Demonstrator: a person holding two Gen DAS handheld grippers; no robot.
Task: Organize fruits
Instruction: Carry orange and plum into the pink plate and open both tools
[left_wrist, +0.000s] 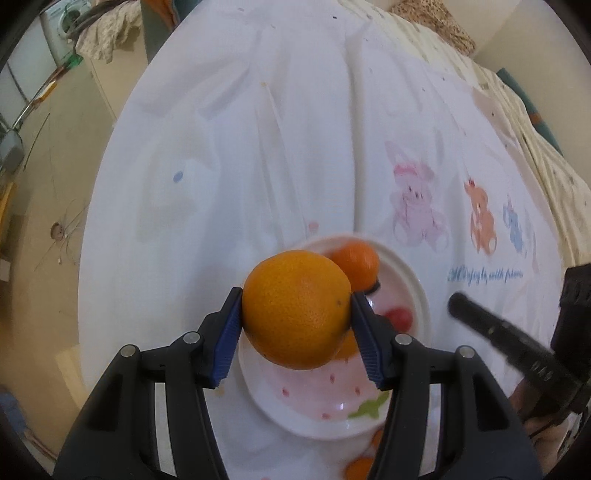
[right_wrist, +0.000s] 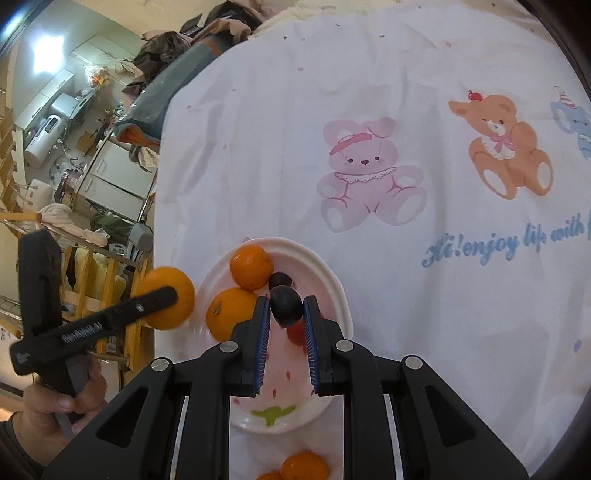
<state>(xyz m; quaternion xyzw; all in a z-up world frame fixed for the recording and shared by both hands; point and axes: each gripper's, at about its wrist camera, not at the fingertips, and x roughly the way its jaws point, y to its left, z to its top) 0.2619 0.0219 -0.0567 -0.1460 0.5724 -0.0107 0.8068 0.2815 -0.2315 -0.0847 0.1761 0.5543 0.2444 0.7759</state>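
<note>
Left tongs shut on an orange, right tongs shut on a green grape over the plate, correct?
Not quite: the fruit in the right tongs is a dark, near-black grape, not green, as the right wrist view shows. The rest holds: the left tongs are shut on an orange, and the grape is over the plate.

Large orange (left_wrist: 295, 308): round, pitted skin, clamped between two blue pads, raised above the plate (left_wrist: 417, 291). Plate: white, strawberry print, resting on the cloth. On the plate: two oranges (right_wrist: 251, 266) (right_wrist: 229, 314) touching each other, one dark plum (right_wrist: 280, 280) and a red fruit (right_wrist: 295, 334). Second dark plum (right_wrist: 285, 306): oval, gripped between blue pads above the plate. Further oranges (right_wrist: 303, 466) lie on the cloth just beside the plate's near rim.
</note>
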